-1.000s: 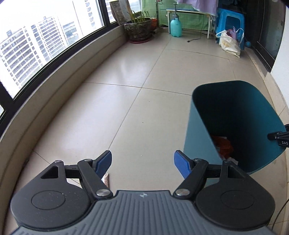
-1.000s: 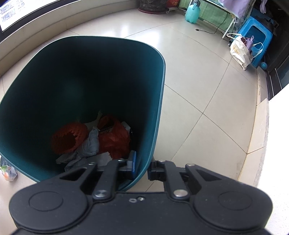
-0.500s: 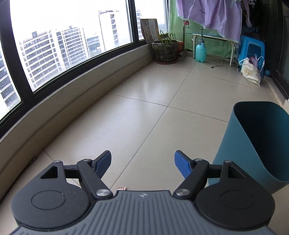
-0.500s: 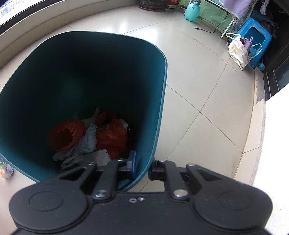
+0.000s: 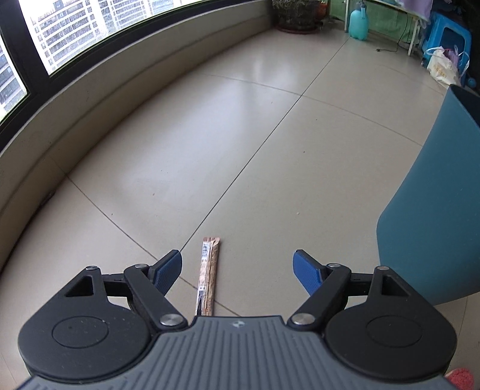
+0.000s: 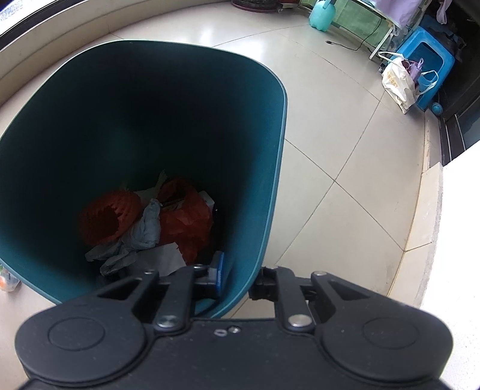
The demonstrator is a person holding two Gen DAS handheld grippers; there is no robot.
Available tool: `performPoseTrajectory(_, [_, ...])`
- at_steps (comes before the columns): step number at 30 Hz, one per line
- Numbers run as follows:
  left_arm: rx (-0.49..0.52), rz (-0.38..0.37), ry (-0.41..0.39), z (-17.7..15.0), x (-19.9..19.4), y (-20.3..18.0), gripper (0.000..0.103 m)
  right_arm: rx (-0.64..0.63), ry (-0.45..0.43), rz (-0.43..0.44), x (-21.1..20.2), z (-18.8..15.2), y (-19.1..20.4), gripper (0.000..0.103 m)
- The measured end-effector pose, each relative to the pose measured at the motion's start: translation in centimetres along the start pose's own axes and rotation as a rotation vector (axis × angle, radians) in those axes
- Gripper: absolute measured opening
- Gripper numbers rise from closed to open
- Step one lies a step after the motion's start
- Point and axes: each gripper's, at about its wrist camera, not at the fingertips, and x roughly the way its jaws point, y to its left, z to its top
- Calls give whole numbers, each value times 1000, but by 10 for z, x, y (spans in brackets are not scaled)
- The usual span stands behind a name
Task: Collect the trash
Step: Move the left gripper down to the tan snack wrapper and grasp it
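A long thin brown stick wrapper [image 5: 207,277] lies on the tiled floor, just ahead of my left gripper [image 5: 238,268], nearer its left finger. The left gripper is open and empty, low over the floor. A teal trash bin [image 6: 270,156] stands to its right and shows in the left wrist view [image 5: 435,210]. My right gripper [image 6: 240,279] is shut on the bin's near rim, one finger inside, one outside. Inside the bin lie orange netting [image 6: 108,216], an orange bag [image 6: 186,222] and grey crumpled paper [image 6: 144,231].
A low curved wall under windows [image 5: 90,99] runs along the left. At the far end stand a plant pot [image 5: 295,15], a teal spray bottle [image 5: 358,22], a blue stool [image 6: 426,48] and a white bag [image 6: 399,79]. A small bit of litter [image 6: 7,279] lies left of the bin.
The left gripper has tilted down toward the floor, bringing the stick wrapper into full view between its fingers. The right gripper keeps its grip on the bin rim.
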Motion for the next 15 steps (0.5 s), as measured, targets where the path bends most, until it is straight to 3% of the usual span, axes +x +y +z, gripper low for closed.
performPoseTrajectory(5, [-13,27,36,-11,26,15,81,-25,2,6,3,8,10,15])
performPoseTrajectory(15, [-51,8,93,-20,76,49,81,-68,-1,1,4,13,18,15])
